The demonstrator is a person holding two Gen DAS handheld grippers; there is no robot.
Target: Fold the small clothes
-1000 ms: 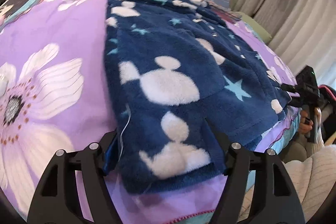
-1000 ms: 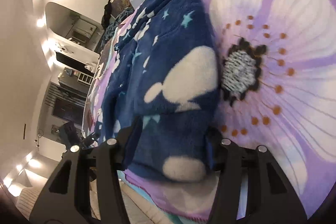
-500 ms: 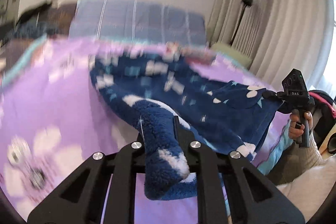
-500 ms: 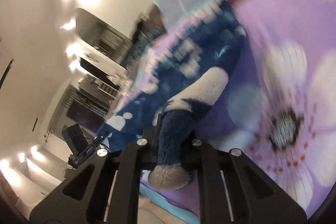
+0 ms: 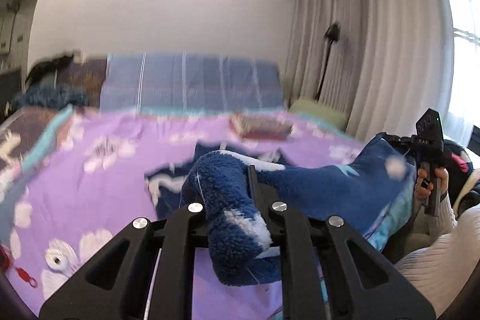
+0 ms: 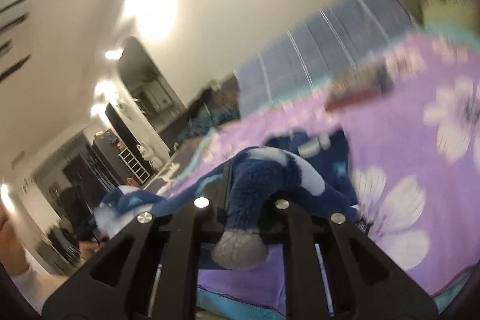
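Fleece (image 5: 315, 185) hangs between your two grippers above the bed (image 5: 99, 170), its near edge raised and its far part trailing on the purple cover. You have the left gripper (image 5: 237, 218) clamped on one bunched corner and the right gripper (image 6: 240, 218) clamped on the other. Judging by this, the fold is only begun: nothing is laid over yet. It's thick navy pile with white blotches and pale stars.
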